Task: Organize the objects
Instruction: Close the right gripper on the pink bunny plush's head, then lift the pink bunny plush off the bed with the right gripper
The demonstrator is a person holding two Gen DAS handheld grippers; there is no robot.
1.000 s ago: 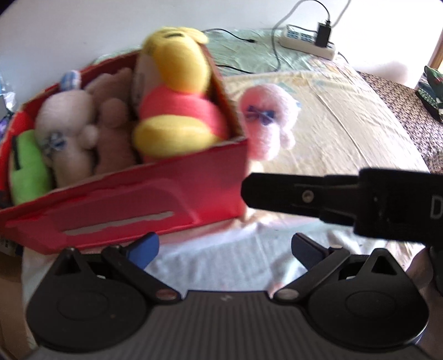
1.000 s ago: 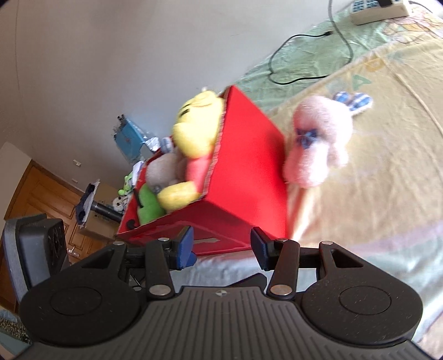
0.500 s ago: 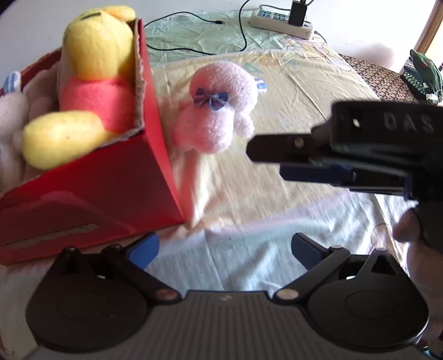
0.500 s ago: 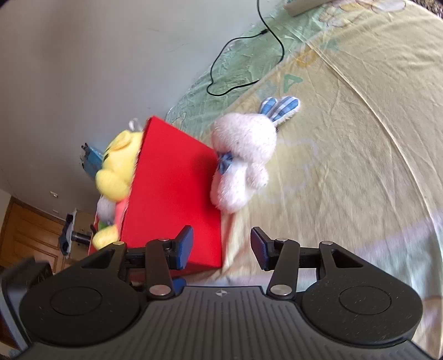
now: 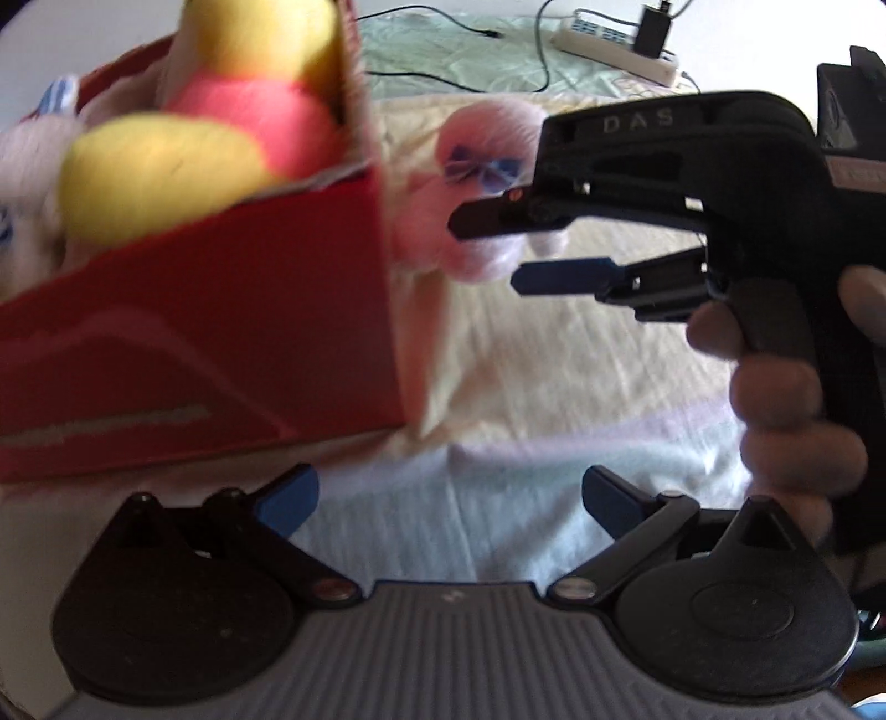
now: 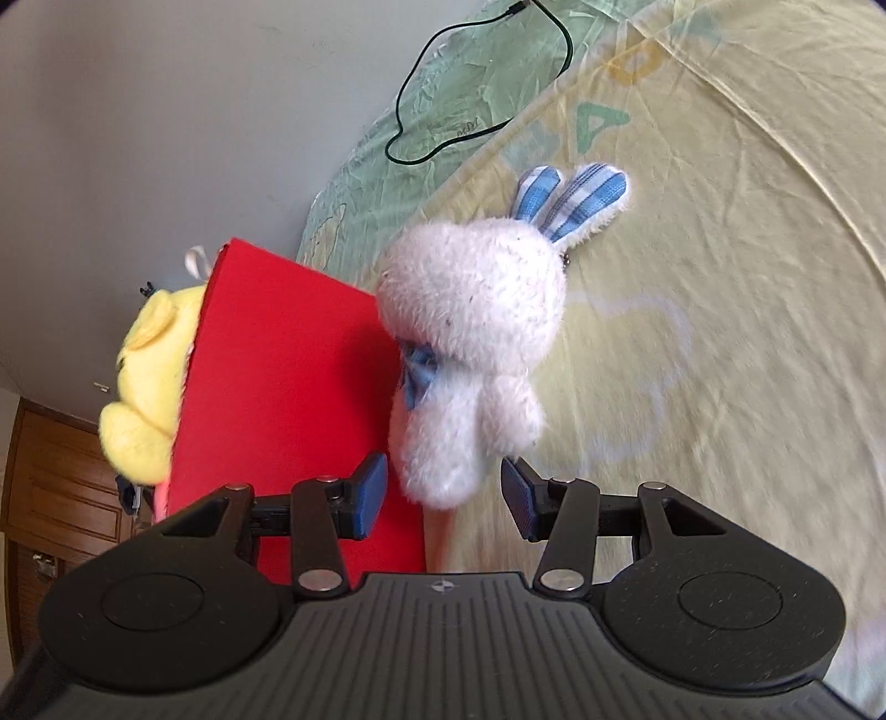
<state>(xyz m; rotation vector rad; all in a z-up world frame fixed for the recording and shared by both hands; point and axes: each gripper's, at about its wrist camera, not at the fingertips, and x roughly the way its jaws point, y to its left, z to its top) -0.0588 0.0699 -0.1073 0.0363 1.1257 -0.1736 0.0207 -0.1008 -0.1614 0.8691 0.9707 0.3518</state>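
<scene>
A pale pink plush rabbit [image 6: 470,354] with blue checked ears and a blue bow lies on the bed against the side of a red cardboard box [image 6: 288,399]. The box [image 5: 210,332] holds a yellow bear in a red shirt [image 5: 221,116] and other plush toys. My right gripper [image 6: 443,495] is open, its blue pads on either side of the rabbit's lower body without touching it. In the left wrist view the right gripper [image 5: 490,249], held by a hand, reaches at the rabbit [image 5: 470,188]. My left gripper [image 5: 448,498] is open and empty, in front of the box.
A yellow and green bed sheet [image 6: 720,277] covers the surface. A black cable [image 6: 476,83] and a white power strip [image 5: 614,41] lie at the far side by the wall. A wooden door [image 6: 50,498] shows past the box.
The right gripper has moved in close to the rabbit, so its pads now flank the lower body. The left wrist view has shifted and the box now fills more of its left side.
</scene>
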